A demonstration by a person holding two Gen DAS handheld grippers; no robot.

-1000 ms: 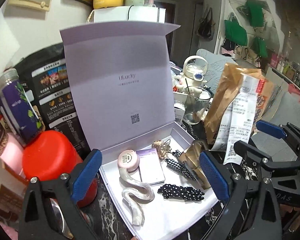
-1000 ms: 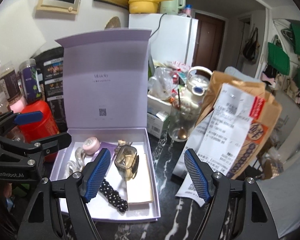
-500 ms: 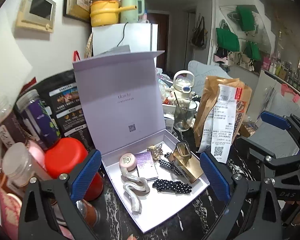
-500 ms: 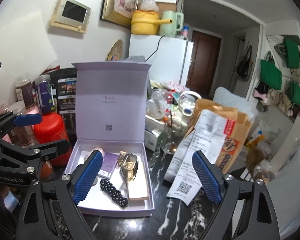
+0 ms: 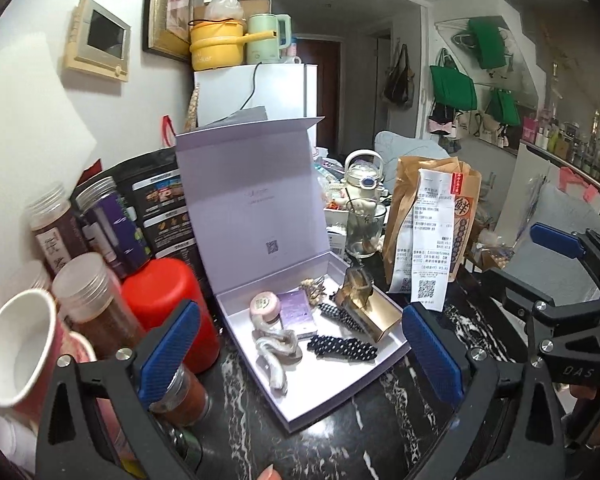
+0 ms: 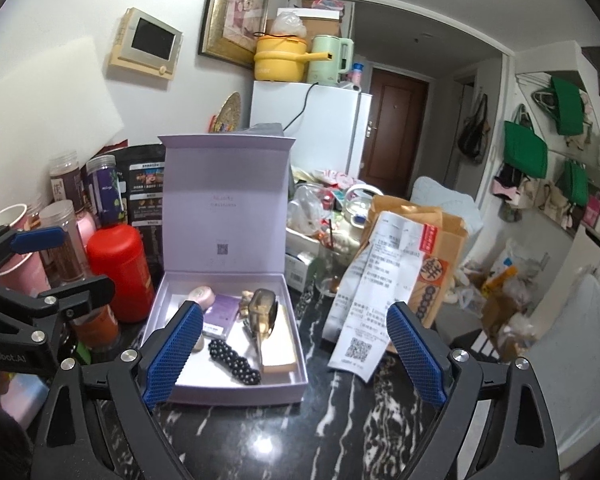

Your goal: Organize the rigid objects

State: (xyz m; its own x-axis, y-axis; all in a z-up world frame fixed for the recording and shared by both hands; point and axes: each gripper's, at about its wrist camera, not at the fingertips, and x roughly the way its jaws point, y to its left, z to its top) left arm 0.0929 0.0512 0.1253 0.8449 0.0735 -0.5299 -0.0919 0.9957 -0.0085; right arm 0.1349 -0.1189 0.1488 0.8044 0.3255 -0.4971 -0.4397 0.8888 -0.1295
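Tongs, left (image 5: 300,356) and right (image 6: 296,354), gape empty; right pad hides box (image 6: 236,394) contents.

Dim indoor light (heavy fisheye vignetting)

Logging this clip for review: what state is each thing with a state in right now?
Lavender gift box: open, lid upright.
Left claw: open, empty.
Right claw: open, empty.
Red canister: capped, upright.
Paper cup: tilted, contents unclear.
Brown paper bag: upright, receipt stuck on front.
Glass cup: upright.
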